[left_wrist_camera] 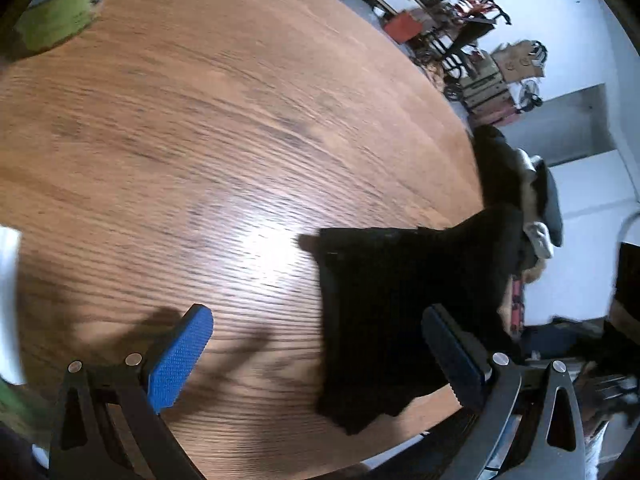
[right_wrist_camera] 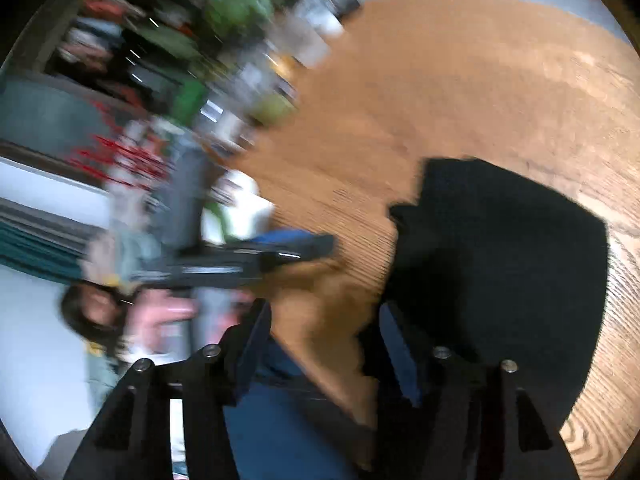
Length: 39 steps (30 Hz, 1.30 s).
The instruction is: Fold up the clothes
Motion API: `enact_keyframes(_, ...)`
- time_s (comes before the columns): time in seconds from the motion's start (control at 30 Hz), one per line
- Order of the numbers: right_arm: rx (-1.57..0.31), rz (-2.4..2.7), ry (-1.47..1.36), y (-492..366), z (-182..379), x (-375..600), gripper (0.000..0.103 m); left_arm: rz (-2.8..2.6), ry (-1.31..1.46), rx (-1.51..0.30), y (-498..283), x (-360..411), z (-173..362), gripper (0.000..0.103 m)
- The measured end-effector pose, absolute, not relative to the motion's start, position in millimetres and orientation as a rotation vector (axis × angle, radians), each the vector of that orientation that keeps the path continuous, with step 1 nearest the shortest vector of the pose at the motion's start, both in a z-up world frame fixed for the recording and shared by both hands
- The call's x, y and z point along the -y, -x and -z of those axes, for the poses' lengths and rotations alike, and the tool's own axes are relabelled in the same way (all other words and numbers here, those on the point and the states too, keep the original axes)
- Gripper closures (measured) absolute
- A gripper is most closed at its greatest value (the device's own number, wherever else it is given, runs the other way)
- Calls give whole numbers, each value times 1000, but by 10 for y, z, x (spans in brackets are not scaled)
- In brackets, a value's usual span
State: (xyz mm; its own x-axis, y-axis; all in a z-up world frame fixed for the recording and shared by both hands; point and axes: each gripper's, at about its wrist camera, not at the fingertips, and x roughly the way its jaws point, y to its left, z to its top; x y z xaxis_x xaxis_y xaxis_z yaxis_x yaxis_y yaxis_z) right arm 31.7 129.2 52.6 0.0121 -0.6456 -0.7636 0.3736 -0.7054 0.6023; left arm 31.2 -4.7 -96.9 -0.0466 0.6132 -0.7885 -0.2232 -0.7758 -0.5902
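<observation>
While one black garment (left_wrist_camera: 384,312) lies on table (left_wrist_camera: 200,120), two tools (left_wrist_camera: 320,356) (right_wrist_camera: 320,352) gape empty.

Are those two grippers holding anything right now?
No. Both the left gripper and right gripper are open; the black garment lies loose on the table.

A round wooden table (left_wrist_camera: 208,128) with strong grain carries everything. A black garment (left_wrist_camera: 384,304) lies flat on it at the near edge, part of it trailing over the rim. Well apart from the garment, at the far rim, sits something green (left_wrist_camera: 56,20), too blurred to identify. A white thing (left_wrist_camera: 8,300) lies at the left edge, also far from the garment.
</observation>
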Motion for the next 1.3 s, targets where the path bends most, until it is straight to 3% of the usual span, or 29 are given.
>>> enact_keyframes(0.07,282,1867,-1487,-433,-836,-1551,29,-1874,1652,389,-302,-37,954,0)
enact_keyframes(0.2,5,2194,-1450,-764,-972,-2054,27,-1872,1621,303,-397,-381,889,0)
enact_keyframes(0.3,88,2226,-1480,-984,-726,-2427,31,-1913,1641,209,-439,-440,917,0)
enact_keyframes(0.37,189,2253,-1399,-1211,-677,-2613,31,-1913,1663,269,-390,-324,1001,0)
enact_keyframes(0.47,186,2331,-1260,-1527,-640,-2585,22,-1875,1725,399,-362,-190,1150,0)
enact_keyframes(0.5,154,2335,-1254,-1565,-631,-2537,16,-1861,1742,410,-363,-199,1181,0)
enact_keyframes(0.7,-320,2407,-1220,-1710,-490,-2018,15,-1898,1742,235,-441,-450,1120,0)
enact_keyframes(0.73,-417,2425,-1213,-1711,-464,-1931,23,-1905,1734,200,-449,-506,1100,0)
enact_keyframes(0.77,-503,2436,-1201,-1667,-447,-1861,83,-1909,1728,172,-456,-555,1081,0)
enact_keyframes(0.8,-514,2419,-1217,-1626,-454,-1807,89,-1897,1726,173,-459,-572,1070,0)
enact_keyframes(0.97,-607,2350,-1116,-1653,-593,-1449,91,-1840,1729,182,-473,-613,1004,0)
enact_keyframes(1.1,-782,2267,-1060,-1726,-358,-1030,92,-1911,1753,270,-406,-325,915,0)
enact_keyframes(1.3,-1055,2208,-1024,-1775,223,-600,91,-1921,1577,392,-402,-62,461,0)
